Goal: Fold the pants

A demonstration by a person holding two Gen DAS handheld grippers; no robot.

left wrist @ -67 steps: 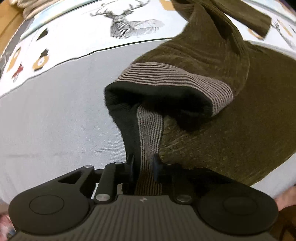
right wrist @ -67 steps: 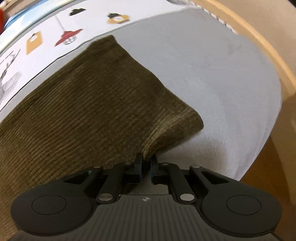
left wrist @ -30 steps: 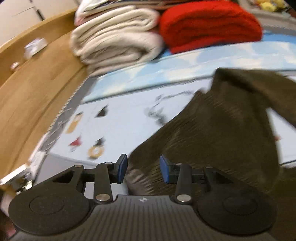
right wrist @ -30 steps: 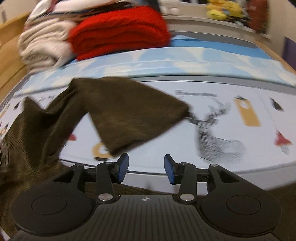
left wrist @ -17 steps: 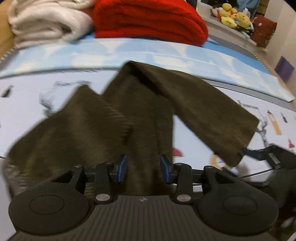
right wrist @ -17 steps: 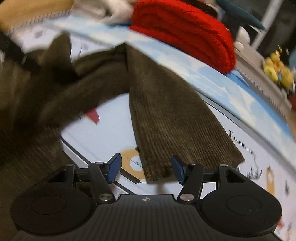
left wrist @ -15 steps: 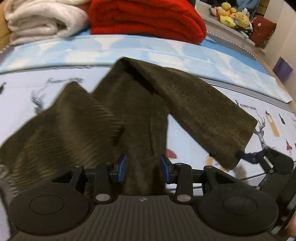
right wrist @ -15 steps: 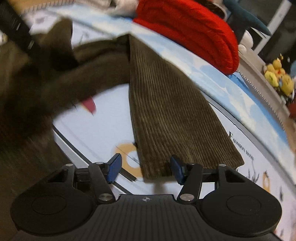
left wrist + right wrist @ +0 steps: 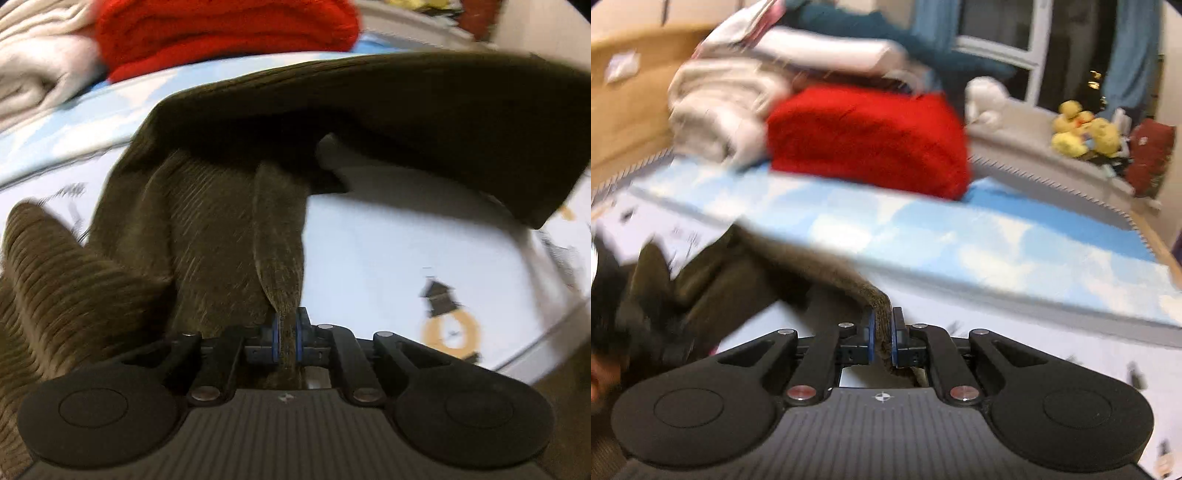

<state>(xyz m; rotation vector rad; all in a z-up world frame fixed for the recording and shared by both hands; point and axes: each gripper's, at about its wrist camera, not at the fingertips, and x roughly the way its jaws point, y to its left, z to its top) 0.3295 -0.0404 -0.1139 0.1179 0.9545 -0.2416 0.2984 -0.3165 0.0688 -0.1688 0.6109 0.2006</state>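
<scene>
1. The pants (image 9: 207, 229), olive-brown corduroy, are seen lying partly bunched on a printed bed sheet (image 9: 388, 251); one leg (image 9: 424, 122) is lifted clear of the sheet and spans the upper right of the left wrist view.
2. A narrow fold of the pants is pinched in the left tongs (image 9: 286, 334). The jaws have just been closing and are pressed onto the fabric, with only cloth between the blue pads.
3. In the right wrist view, a hem edge of the pants (image 9: 875, 295) is clamped in the right tongs (image 9: 882, 334). These jaws have likewise just been closing, nearly together with fabric between them; the cloth trails away to the lower left.
4. Both views are motion-blurred.
5. A light blue cloud-pattern strip (image 9: 923, 229) is noted beyond the printed sheet.
6. Behind it, a folded red blanket (image 9: 868, 140) is stacked beside cream bedding (image 9: 716, 110), touching it.
7. Yellow plush toys (image 9: 1082, 133) are recorded at far right on a ledge, near a window.
</scene>
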